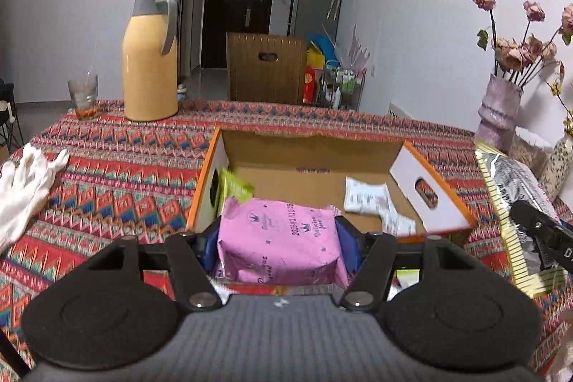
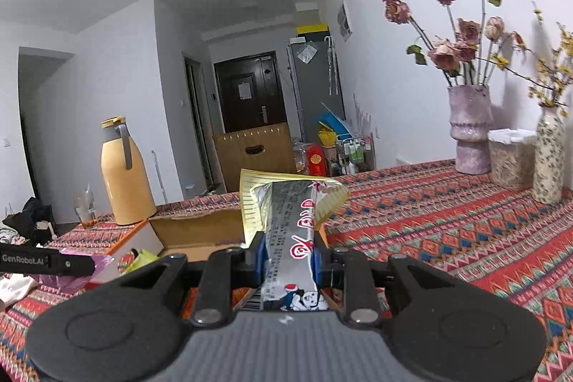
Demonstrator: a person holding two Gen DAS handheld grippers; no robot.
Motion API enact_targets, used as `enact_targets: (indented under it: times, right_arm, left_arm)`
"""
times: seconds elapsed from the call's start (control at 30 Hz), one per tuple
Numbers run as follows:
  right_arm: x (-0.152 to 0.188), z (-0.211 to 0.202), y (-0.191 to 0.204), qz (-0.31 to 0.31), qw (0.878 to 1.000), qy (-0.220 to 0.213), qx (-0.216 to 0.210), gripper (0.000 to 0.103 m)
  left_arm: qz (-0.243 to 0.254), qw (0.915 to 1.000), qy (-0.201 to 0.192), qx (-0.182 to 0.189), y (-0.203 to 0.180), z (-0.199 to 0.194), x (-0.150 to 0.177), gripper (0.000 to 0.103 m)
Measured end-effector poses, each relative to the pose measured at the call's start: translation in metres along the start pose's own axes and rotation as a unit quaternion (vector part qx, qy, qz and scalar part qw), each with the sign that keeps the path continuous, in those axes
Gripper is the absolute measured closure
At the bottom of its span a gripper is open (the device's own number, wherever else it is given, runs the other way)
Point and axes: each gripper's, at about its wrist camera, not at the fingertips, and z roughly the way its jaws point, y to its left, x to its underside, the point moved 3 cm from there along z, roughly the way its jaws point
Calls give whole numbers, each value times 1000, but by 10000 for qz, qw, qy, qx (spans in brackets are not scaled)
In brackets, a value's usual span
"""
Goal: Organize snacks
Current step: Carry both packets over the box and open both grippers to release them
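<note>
**Both tongs loaded at the box**

My left tongs [image 1: 277, 240] pinch a pink pack [image 1: 283, 242] at the near edge of the open box [image 1: 311, 145], above the patterned surface [image 1: 118, 149]. Inside the box I see a green packet [image 1: 234, 187] at the left and white sachets [image 1: 369, 199] at the right. My right tongs [image 2: 288, 256] pinch a silver pack [image 2: 292, 224], held just right of the box. A yellow jug [image 1: 150, 59] stands far left.

Left wrist cam: low over table, looks forward across open box [image 1: 311, 145], close. Right wrist cam: right of box [image 2: 200, 224], tilted higher. Shared: box, yellow jug [image 1: 150, 59] [image 2: 125, 174], door [image 1: 236, 9] [image 2: 250, 88], flower vase [image 1: 497, 110] [image 2: 469, 127].
</note>
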Motion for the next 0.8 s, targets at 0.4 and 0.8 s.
enact_targets:
  times: [0.4, 0.8]
  right_arm:
    - [-33, 88, 22, -151, 9997, 125, -154, 80]
    - [-20, 152, 31, -231, 9986, 413, -230, 80]
  left_arm:
    - [1, 9999, -78, -139, 5, 57, -41, 39]
    - [-289, 9988, 45, -385, 22, 119, -47, 39]
